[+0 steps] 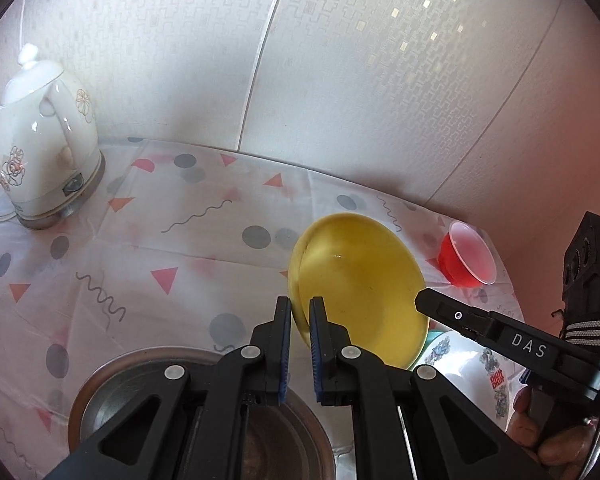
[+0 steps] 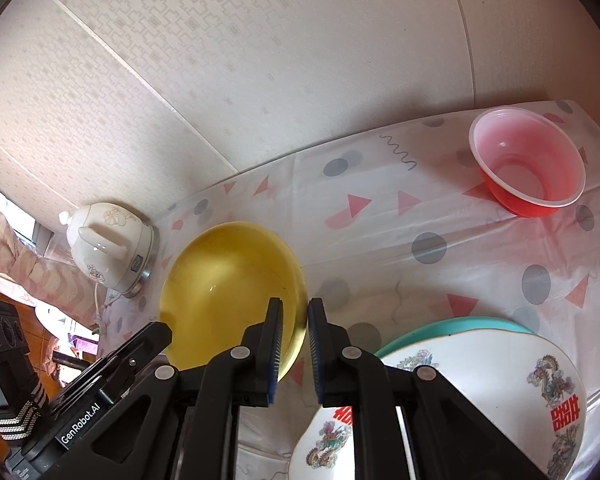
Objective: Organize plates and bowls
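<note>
A yellow plate (image 1: 360, 280) hangs tilted above the patterned tablecloth, held by both grippers. My left gripper (image 1: 300, 314) is shut on its left rim. My right gripper (image 2: 301, 314) is shut on the opposite rim of the yellow plate (image 2: 228, 280). In the left wrist view the right gripper (image 1: 424, 302) reaches in from the right to the plate's edge. In the right wrist view the left gripper (image 2: 160, 334) comes in from the lower left. A second yellow rim shows just behind the left edge.
A metal bowl (image 1: 100, 392) lies under my left gripper. White dragon-patterned dishes (image 2: 480, 380) sit on a teal plate (image 2: 460, 324) at the right. A red bowl (image 2: 528, 160) stands by the wall. A white kettle (image 1: 40, 140) is at the far left.
</note>
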### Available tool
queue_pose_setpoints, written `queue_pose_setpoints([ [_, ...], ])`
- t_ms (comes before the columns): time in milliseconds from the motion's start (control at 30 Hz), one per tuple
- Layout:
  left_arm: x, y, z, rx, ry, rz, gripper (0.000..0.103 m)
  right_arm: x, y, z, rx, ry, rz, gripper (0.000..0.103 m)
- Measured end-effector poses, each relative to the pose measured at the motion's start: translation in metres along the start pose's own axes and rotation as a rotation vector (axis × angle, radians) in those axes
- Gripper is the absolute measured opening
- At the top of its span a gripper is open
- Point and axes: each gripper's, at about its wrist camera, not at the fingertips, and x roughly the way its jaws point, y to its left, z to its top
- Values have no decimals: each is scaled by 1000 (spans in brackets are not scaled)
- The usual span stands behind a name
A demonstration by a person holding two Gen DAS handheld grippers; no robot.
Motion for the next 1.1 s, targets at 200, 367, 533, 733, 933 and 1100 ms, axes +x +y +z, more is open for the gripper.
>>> queue_pose_setpoints([
  [200, -30, 6, -9, -10, -45, -10, 9, -13, 14, -11, -26, -12, 39, 13],
  [367, -53, 19, -20, -25, -74, -9, 9, -18, 29, -22, -57, 0, 77, 13],
  [533, -69, 38, -36, -52, -85, 7, 9, -18, 46, -36, -100, 25, 103, 13],
  [733, -85, 59, -60, -83, -87, 29, 9, -12, 65, -56, -153, 67, 130, 13],
  [933, -89, 79, -85, -114, -63, 62, 9, -1, 82, -77, -217, 123, 133, 13],
  [1100, -85, 88, -98, -132, -35, 83, 9, 10, 84, -92, -241, 166, 122, 13],
])
